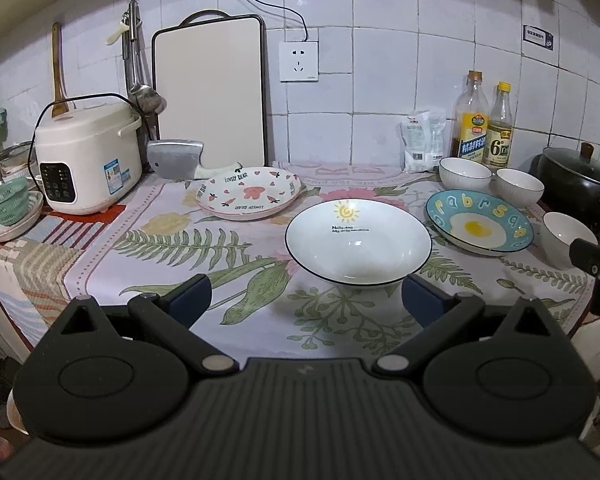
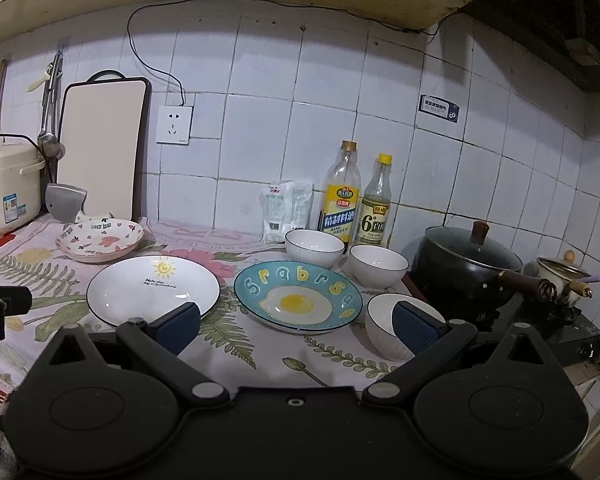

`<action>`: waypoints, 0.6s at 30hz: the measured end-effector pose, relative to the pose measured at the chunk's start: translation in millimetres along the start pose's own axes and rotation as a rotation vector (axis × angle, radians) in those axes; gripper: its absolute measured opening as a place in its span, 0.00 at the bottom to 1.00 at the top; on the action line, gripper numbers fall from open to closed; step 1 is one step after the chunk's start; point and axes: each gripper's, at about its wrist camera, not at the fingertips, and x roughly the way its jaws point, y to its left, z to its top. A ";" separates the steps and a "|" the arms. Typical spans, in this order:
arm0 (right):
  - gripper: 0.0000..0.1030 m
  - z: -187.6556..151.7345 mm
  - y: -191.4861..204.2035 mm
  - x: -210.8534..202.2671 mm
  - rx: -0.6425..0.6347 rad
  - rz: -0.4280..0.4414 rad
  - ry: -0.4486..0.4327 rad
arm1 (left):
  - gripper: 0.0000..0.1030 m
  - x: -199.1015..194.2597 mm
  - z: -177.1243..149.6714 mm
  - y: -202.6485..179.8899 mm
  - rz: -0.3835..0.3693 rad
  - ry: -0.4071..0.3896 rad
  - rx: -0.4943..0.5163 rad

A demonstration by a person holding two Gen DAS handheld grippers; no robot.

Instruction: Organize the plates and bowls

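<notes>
**Nothing stacked yet: three plates and three bowls lie apart on the counter**

From where I stand, the sorting looks barely begun, if begun at all. Every dish sits singly on the floral cloth; no plate rests on another and no bowl is nested in another, so I'd judge all the gathering is still to do.

I take the egg plate as my landmark, the blue one with a fried egg painted in its middle. To its left, just beside it, lies the white sun plate, deep and dark-rimmed. Further left and toward the wall sits the pink bear plate. That makes three plates.

Behind the egg plate, toward the bottles, stand two white bowls: the back bowl and, to its right, the middle bowl. At the egg plate's right edge, nearer me, is the front bowl. Three bowls in all, seemingly matching.

The left gripper hangs with its jaws spread wide and nothing between them, low in front of the sun plate. The right gripper is likewise wide and empty, straddling the near edge of the egg plate, its right pad in front of the front bowl; I cannot tell whether it touches.
</notes>
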 end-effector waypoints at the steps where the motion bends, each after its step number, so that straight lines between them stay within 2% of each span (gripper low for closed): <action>1: 1.00 -0.3 0.1 0.5 0.001 0.001 0.002 | 1.00 -0.2 -0.1 0.1 -0.001 0.000 0.000; 18: 1.00 6.4 1.0 12.6 -0.012 0.018 0.034 | 1.00 6.9 10.4 5.3 -0.002 0.027 0.006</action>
